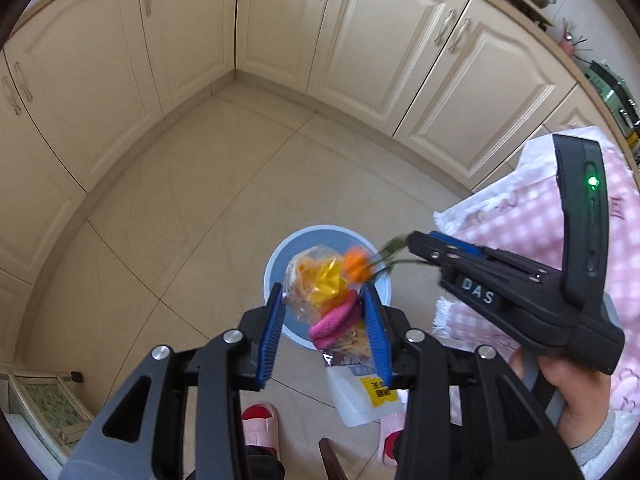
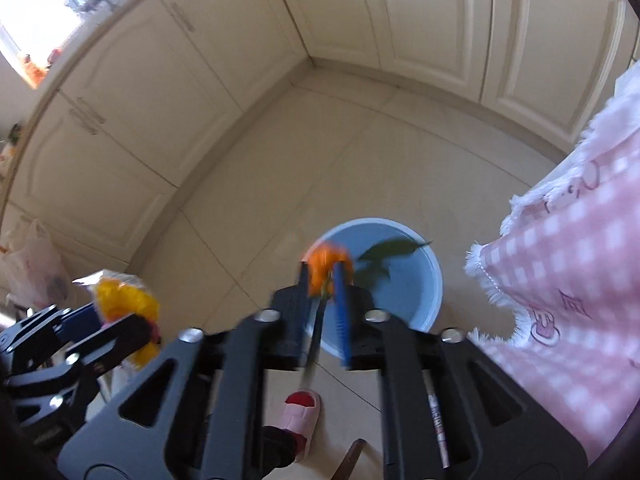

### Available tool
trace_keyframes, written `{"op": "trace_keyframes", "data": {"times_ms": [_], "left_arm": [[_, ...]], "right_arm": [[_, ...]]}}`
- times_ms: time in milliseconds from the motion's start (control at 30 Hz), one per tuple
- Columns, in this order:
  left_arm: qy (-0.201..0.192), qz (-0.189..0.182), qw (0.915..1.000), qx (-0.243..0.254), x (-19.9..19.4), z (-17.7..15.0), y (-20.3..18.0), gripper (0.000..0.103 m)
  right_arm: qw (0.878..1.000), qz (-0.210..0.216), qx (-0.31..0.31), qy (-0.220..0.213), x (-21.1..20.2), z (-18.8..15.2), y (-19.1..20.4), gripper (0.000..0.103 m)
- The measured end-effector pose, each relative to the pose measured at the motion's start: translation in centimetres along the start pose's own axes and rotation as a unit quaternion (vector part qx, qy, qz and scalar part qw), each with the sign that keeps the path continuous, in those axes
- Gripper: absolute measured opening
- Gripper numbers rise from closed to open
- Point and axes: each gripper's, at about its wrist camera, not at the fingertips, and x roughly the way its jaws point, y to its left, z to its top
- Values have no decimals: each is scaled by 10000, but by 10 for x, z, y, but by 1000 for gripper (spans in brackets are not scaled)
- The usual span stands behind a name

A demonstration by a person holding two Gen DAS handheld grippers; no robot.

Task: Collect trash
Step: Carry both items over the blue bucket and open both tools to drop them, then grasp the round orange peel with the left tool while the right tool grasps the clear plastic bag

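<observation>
A round light-blue bin (image 1: 276, 258) (image 2: 432, 268) stands on the tiled floor under both grippers. My left gripper (image 1: 322, 300) (image 2: 114, 318) is shut on a trash bundle (image 1: 320, 284). The bundle is a clear bag of yellow and orange scraps, a pink piece and a white packet with a yellow label (image 1: 360, 396), and it hangs over the bin's near rim. My right gripper (image 2: 322, 276) (image 1: 418, 246) hovers over the bin with its jaws apart. A blurred orange flower (image 2: 326, 266) (image 1: 356, 266) with a green stem and leaves (image 2: 384, 250) lies loose between them.
Cream cabinets (image 1: 360, 40) line the corner behind the bin. A pink checked tablecloth (image 1: 532, 216) (image 2: 580, 280) hangs at the right. A person's pink slippers (image 1: 260, 428) (image 2: 300, 416) stand near the bin. A white plastic bag (image 2: 32, 268) sits at far left.
</observation>
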Motion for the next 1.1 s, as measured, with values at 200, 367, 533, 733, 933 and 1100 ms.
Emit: {"op": "trace_keyframes", "data": {"times_ms": [200,367,533,733,933,1100], "left_arm": [[245,12,9997,87,35,8,-11,38],[377,125,9985,364,60,16,-31,38],[439,75,9979,471,70,28,-47,39],[135,308,9985,431,52,41,-53,58],[-48,271,9991,312,25,43,-50,62],[-371,248,9987,245,-25,31,-50,62]], "right_arm": [[9990,-437,5,-118,-6,-9,-16,50],[9915,-1189,-141,-502,-35,-19,-20,55],[9859,-1296,-55,-1052,-69,-25,-24,63],[9837,-1182,191,-1344,-91,-23,-33,65],[9828,-1044,126,-1518,-115,-29,-21,67],[9788,-936,-12,-1822,-152,-37,1,67]]}}
